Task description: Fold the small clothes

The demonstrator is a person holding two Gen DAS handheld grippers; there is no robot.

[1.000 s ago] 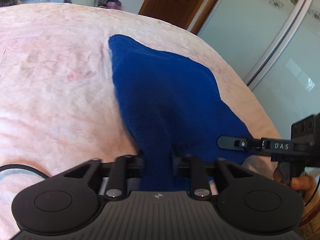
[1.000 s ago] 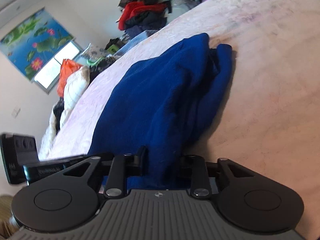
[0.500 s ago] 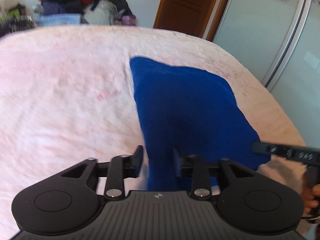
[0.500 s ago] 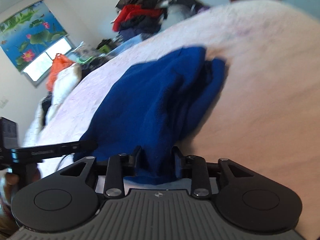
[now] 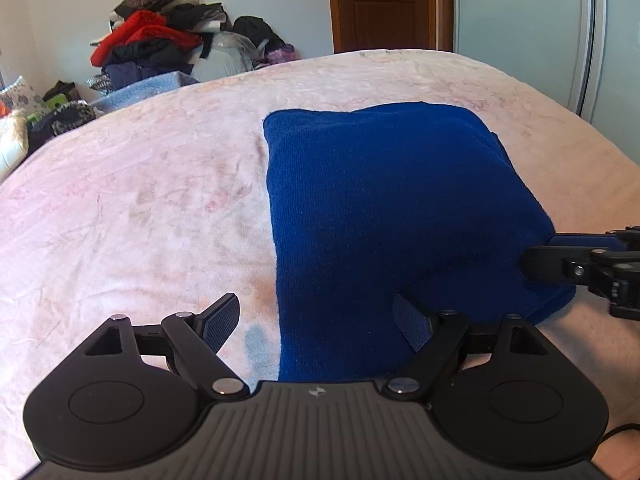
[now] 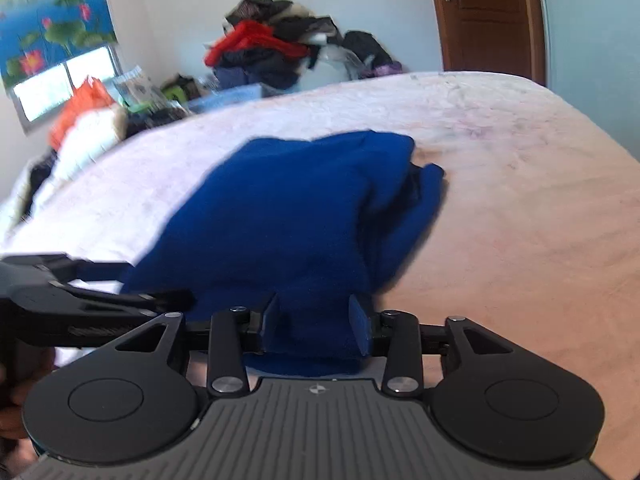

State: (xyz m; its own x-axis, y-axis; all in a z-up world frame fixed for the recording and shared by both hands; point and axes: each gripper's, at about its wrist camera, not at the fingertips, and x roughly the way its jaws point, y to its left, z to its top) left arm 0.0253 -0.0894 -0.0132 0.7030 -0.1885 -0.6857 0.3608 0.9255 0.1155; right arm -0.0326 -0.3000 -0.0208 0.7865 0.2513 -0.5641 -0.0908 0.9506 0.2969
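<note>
A folded blue knit garment (image 5: 384, 216) lies on the pink bedspread (image 5: 132, 216). My left gripper (image 5: 316, 320) is open, its fingers spread wide over the garment's near left edge. The right gripper shows at the right of this view (image 5: 536, 264), at the garment's near right corner. In the right wrist view my right gripper (image 6: 316, 320) is part-way open, with the garment's (image 6: 296, 208) near edge lying loose between its fingers. The left gripper shows at the left there (image 6: 168, 300).
A heap of clothes (image 5: 160, 48) sits past the far end of the bed, with more bags and bedding at the far left (image 6: 92, 120). A brown door (image 5: 380, 4) and sliding wardrobe panels (image 5: 560, 40) stand behind.
Both grippers have carried the garment's edge down onto the bed and lowered toward it. The left gripper has opened wide and let go; the right has loosened its grip.
</note>
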